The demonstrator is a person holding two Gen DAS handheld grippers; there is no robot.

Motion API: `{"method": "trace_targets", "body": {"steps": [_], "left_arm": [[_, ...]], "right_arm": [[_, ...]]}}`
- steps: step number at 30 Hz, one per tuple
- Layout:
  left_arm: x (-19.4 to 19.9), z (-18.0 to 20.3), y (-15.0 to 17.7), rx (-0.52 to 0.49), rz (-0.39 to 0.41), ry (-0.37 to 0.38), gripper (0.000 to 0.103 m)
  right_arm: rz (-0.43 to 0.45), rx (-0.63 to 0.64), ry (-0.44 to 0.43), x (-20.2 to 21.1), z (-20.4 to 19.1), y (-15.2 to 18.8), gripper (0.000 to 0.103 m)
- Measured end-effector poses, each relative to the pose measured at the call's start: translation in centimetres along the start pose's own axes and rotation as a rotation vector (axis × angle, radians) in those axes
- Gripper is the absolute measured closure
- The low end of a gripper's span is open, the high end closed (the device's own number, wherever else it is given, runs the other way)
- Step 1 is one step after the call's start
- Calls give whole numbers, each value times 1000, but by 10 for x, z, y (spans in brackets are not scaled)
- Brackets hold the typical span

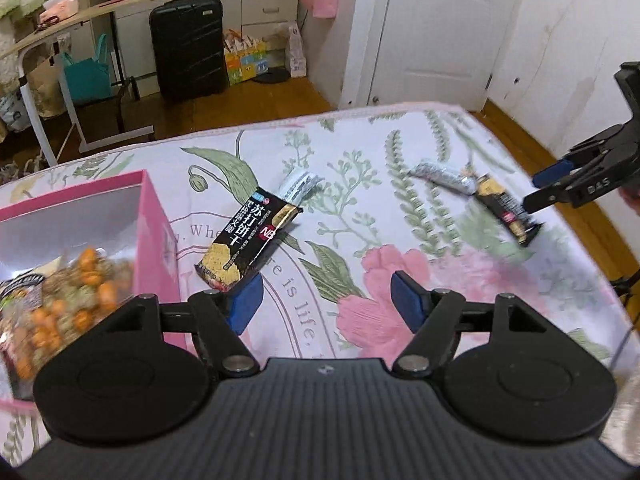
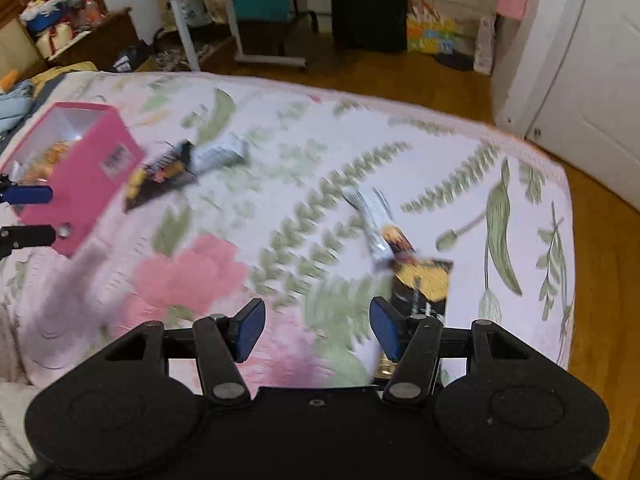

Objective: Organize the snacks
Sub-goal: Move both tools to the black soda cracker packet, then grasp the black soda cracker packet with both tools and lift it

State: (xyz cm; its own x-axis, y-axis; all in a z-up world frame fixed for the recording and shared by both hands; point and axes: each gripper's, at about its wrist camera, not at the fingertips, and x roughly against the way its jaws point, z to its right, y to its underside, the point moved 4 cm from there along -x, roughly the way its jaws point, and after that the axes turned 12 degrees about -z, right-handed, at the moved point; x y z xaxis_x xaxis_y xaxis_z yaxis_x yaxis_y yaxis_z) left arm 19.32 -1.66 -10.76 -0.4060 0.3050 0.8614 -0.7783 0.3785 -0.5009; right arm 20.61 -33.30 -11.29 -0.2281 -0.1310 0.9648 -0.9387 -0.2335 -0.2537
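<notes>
A black soda-cracker packet point(image 1: 244, 240) lies on the floral bedspread just ahead of my left gripper point(image 1: 326, 300), which is open and empty; its lower end touches the left pad. A second black and silver packet point(image 1: 480, 196) lies to the right, next to my right gripper point(image 1: 538, 190), seen from the side. In the right wrist view that packet point(image 2: 416, 276) lies by the right finger of my open, empty right gripper point(image 2: 316, 326). A pink box point(image 1: 148, 240) holding a bag of orange snacks point(image 1: 76, 296) stands at the left; it also shows in the right wrist view point(image 2: 88, 176).
The bed's far edge point(image 1: 280, 120) drops to a wooden floor. Beyond stand a black suitcase point(image 1: 188, 44), a rolling side table point(image 1: 60, 32) and a white door point(image 1: 444, 28). In the right wrist view the bed's right edge point(image 2: 560, 208) is close.
</notes>
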Motion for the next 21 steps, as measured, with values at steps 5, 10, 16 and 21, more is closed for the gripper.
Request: {"method": "trace_targets", "body": {"steps": [5, 10, 16, 21], "left_arm": [[-52, -4, -15, -53, -35, -86, 33], [-87, -16, -31, -78, -80, -152, 33], [-110, -30, -55, -102, -142, -171, 31], [-134, -38, -65, -111, -220, -217, 27]], "right_arm": [[-48, -72, 10, -38, 33, 5, 40], [-81, -58, 81, -66, 45, 8, 40], [-57, -52, 124, -71, 53, 4, 29], [-77, -84, 112, -77, 63, 5, 29]]}}
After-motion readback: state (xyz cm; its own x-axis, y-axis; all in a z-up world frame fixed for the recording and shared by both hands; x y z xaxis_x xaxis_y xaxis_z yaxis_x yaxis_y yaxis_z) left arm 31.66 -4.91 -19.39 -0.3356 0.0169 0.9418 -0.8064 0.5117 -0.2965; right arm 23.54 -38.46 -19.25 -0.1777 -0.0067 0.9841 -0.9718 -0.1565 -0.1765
